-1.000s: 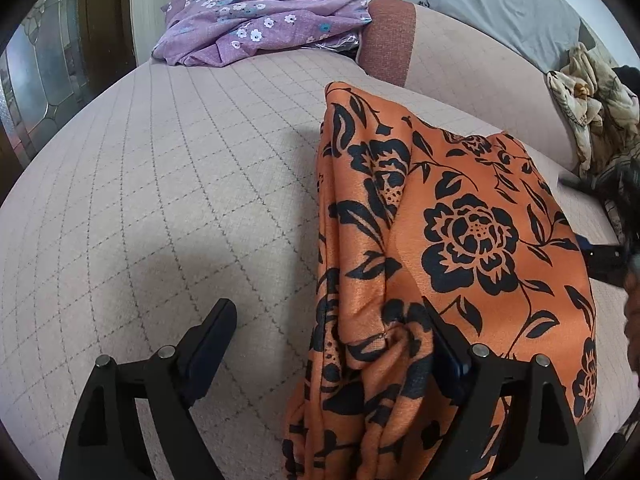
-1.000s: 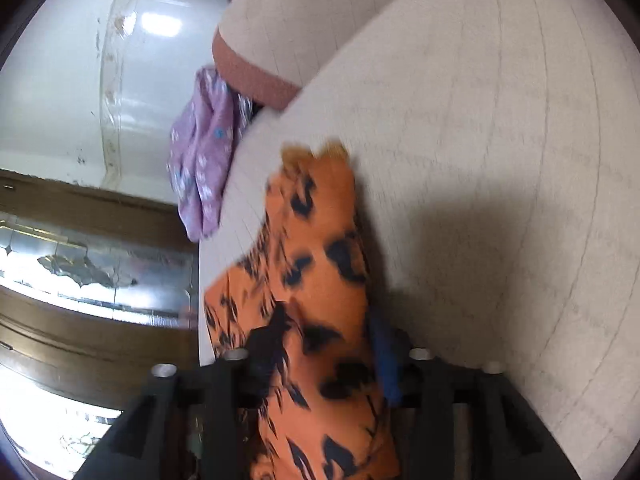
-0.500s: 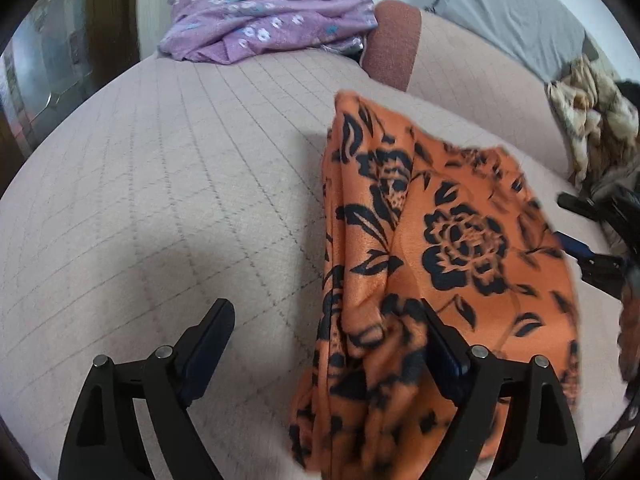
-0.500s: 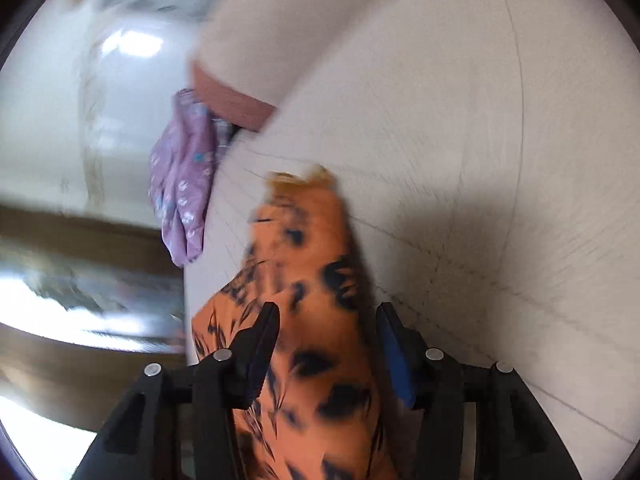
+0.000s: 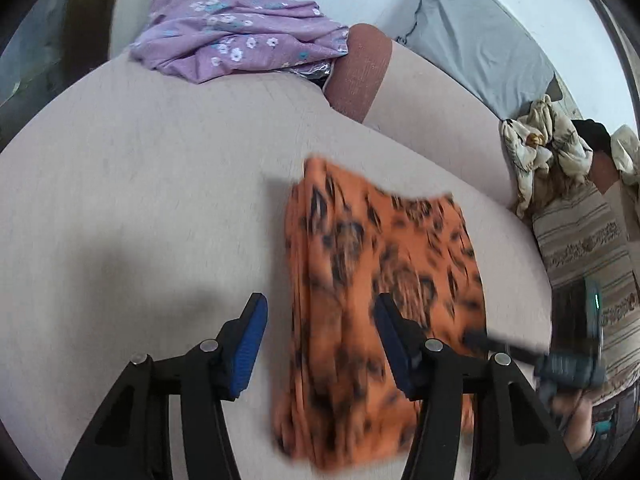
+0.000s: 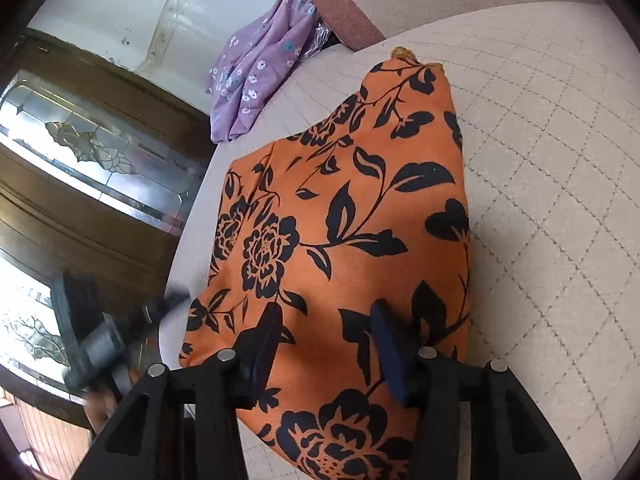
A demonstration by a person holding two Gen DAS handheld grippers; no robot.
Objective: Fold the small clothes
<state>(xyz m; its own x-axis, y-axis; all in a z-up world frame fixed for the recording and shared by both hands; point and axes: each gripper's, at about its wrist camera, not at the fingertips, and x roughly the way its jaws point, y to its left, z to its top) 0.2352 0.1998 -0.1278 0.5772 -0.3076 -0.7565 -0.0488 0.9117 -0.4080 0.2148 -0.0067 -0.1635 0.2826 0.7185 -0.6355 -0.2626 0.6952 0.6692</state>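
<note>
An orange garment with black flowers lies folded on the beige quilted sofa seat. It also shows in the right wrist view. My left gripper is open and empty above the garment's left edge; the view is motion blurred. My right gripper is open with both fingers over the cloth's near end, holding nothing. The right gripper also shows blurred at the left wrist view's lower right. The left gripper shows blurred at the right wrist view's lower left.
A purple flowered garment lies at the far end of the seat by the reddish armrest. A grey cushion and a crumpled cream cloth lie to the right. A glass-panelled wooden door stands beyond the seat edge.
Both grippers have let go of the orange garment and drawn back. The garment has dropped flat onto the seat. The right gripper opened and swung upright.
</note>
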